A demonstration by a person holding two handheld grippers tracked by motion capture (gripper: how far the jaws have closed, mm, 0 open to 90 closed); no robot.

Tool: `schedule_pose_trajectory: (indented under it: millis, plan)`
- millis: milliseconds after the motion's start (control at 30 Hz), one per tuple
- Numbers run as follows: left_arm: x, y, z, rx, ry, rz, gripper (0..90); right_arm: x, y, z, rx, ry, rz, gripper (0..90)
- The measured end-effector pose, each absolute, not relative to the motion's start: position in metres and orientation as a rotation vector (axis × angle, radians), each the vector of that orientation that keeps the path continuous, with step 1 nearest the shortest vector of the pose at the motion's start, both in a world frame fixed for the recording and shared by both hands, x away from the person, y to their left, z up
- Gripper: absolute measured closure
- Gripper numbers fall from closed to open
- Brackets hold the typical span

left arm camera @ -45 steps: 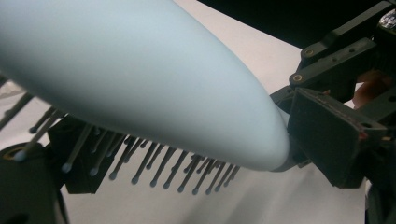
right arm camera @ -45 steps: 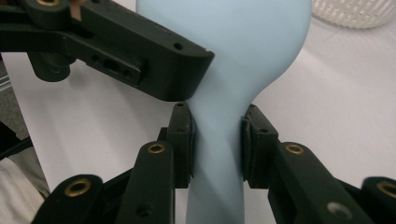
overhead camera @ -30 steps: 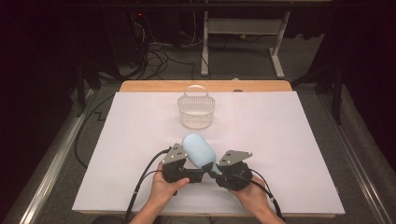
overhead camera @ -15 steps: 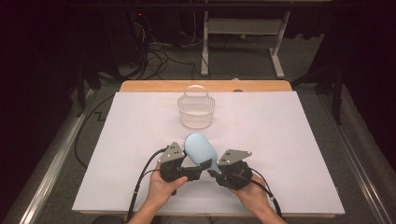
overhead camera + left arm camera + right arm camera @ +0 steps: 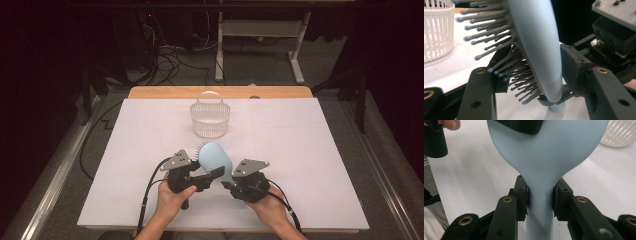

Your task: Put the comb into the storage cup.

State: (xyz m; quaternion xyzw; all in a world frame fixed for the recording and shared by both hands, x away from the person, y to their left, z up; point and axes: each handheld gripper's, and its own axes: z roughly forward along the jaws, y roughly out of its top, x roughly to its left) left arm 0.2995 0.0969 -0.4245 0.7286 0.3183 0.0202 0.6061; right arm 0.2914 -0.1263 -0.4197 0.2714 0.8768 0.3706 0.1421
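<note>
Hairbrush [image 5: 216,159] pinched by both grippers' fingers, left just closing, basket [image 5: 210,119] beyond

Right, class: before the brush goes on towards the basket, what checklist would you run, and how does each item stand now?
1. Right gripper clamped on the hairbrush handle: ok.
2. Left gripper, jaws just closing, around the brush head, one pad on the bristles, one against the smooth back: ok.
3. Left grip firm enough to take the brush alone: cannot tell.
4. Brush lifted off the white table cover: ok.
5. White basket upright, nothing seen inside: ok.
6. Path from brush to basket free: ok.
</note>
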Motion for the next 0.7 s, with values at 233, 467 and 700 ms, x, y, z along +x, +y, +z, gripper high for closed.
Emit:
schedule_pose_trajectory:
  millis: [233, 467, 700]
  plan:
    - [0.297, 0.099, -0.416, 1.692, 0.706, 0.031, 51.6, 0.291, -0.125, -0.417, 0.771, 2.525, 1.091, 69.2]
    - [0.296, 0.099, -0.413, 1.707, 0.701, 0.032, 52.1, 0.292, -0.126, -0.417, 0.768, 2.535, 1.115, 68.6]
    - [0.295, 0.101, -0.411, 1.712, 0.697, 0.038, 52.2, 0.291, -0.126, -0.417, 0.769, 2.543, 1.132, 67.4]
